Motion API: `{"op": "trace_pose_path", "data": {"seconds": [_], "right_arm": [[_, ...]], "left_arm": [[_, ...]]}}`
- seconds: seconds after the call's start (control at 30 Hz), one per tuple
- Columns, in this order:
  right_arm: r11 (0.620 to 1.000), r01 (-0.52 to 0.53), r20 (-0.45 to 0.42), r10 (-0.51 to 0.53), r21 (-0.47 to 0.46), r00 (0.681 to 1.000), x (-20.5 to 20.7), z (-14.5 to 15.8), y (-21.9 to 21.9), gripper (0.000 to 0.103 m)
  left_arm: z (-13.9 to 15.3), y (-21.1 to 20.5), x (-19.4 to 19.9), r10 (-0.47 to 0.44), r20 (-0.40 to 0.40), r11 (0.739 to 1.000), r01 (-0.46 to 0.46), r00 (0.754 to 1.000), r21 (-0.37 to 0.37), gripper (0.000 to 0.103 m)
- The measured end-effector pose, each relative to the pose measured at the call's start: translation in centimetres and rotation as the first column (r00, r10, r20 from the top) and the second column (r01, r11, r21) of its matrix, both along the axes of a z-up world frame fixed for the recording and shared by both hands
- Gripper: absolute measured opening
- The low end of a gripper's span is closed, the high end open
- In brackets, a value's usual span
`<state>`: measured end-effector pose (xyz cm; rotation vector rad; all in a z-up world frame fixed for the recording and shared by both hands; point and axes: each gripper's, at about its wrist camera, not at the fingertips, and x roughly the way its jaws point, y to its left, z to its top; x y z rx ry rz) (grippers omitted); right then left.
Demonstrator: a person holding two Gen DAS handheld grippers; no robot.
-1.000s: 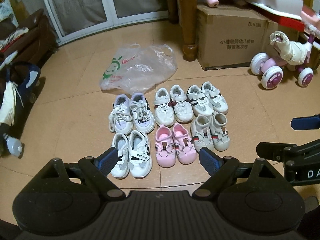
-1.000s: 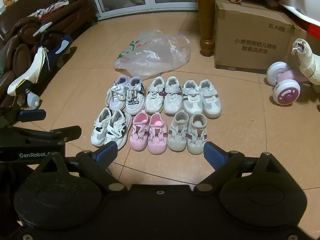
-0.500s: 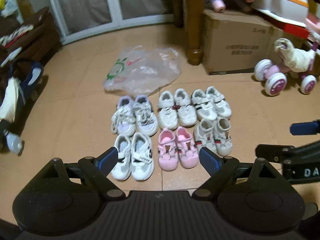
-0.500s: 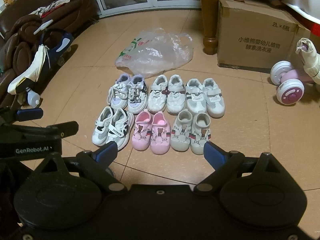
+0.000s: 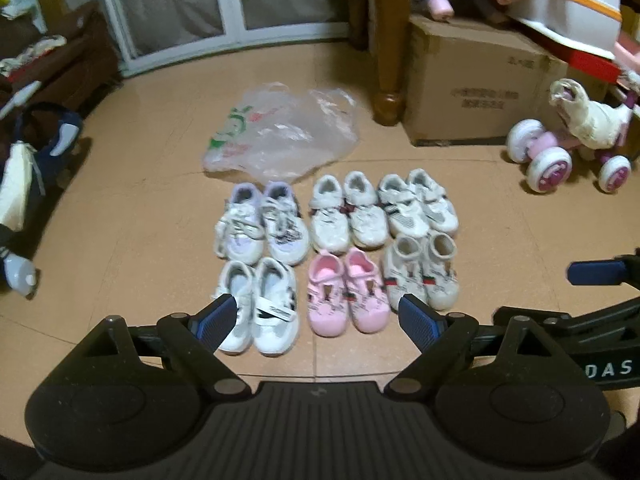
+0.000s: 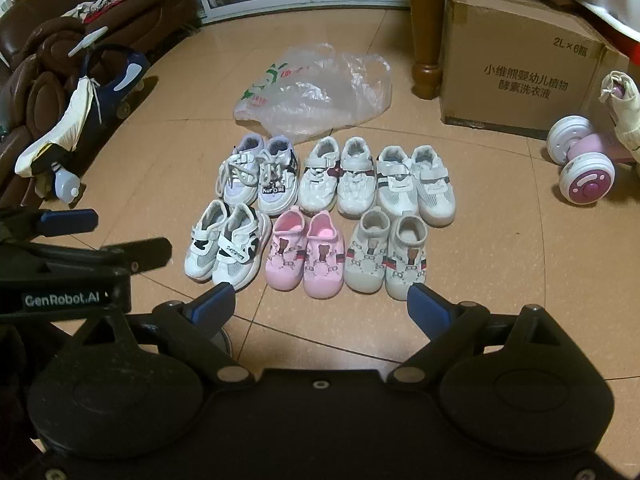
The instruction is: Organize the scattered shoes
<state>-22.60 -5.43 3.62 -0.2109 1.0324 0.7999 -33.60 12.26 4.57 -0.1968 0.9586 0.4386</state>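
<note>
Six pairs of children's shoes (image 6: 320, 216) sit in two tidy rows on the tiled floor (image 6: 500, 260), just before a plastic bag (image 6: 316, 88); nothing has shifted lately, so sorting looks finished. Left gripper (image 5: 318, 318) and right gripper (image 6: 320, 306) hover with fingers wide apart, empty.

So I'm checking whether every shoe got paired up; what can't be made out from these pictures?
- White strap pair: left wrist view, the left gripper's finger covers one toe.
- Shoe soles: both views, pairs rest on the floor.
- Plastic bag contents: crumpled film, unclear.
- Cardboard box print: left wrist view, blurred.
</note>
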Motion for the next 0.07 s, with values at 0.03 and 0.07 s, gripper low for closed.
{"op": "trace_pose_path", "data": {"seconds": [0.03,0.07], "right_arm": [[1.000,0.002,-0.003,-0.002,0.002,1.000,0.08,-0.01,-0.02,0.094],[1.000,0.004,-0.007,-0.004,0.005,1.000,0.15,-0.02,-0.04,0.094]], "left_arm": [[-0.06,0.05,-0.03,0.000,0.000,1.000,0.000,1.000,-0.004,0.089],[-0.08,0.14,-0.13,0.000,0.008,1.000,0.000,1.000,-0.010,0.089]]}}
